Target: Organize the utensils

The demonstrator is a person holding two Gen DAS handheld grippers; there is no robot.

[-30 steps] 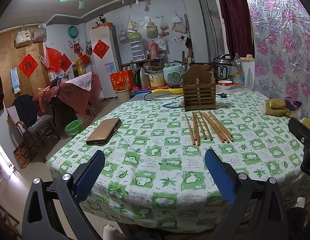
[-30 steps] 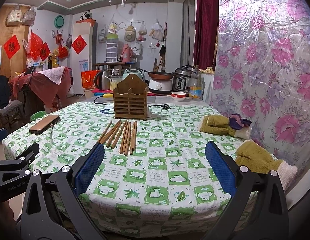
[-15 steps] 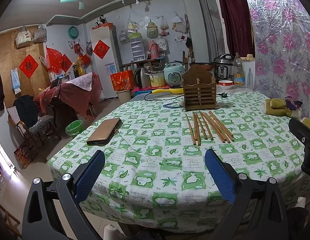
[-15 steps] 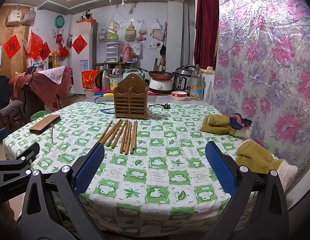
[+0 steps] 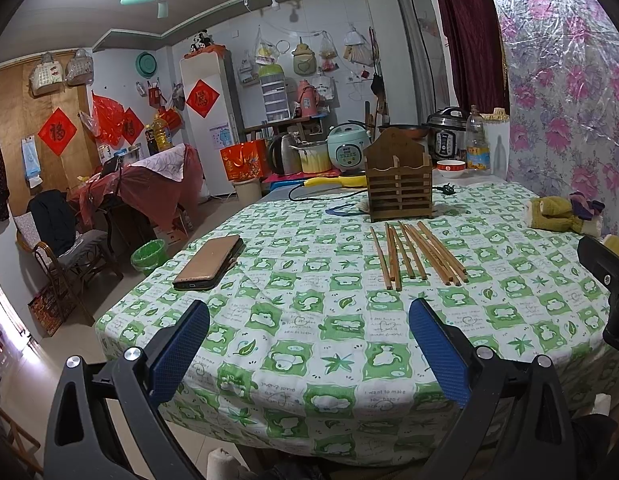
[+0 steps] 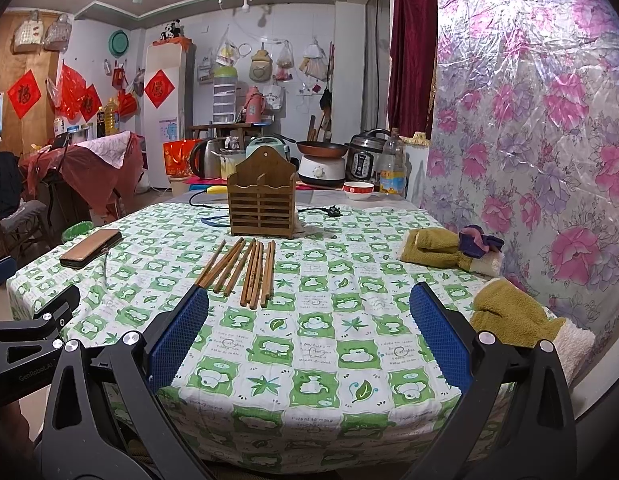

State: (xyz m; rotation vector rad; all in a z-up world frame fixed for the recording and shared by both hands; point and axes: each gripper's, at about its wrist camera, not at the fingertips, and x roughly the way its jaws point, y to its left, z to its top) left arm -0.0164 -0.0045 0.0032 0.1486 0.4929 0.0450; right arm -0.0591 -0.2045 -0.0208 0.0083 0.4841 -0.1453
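chopsticks (image 5: pixel 417 254) loose before holder (image 5: pixel 399 192) — both grippers' fingers spread

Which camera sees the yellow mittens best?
The right wrist view. It shows both mitten heaps whole: the near mitten by the table edge and the far mittens. The left wrist view shows the far mittens small, and only a sliver of the near one behind the other claw.

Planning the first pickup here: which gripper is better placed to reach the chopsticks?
Probably the right gripper: the chopsticks lie just ahead, near its left finger. From the left gripper they sit farther off. Both are open.
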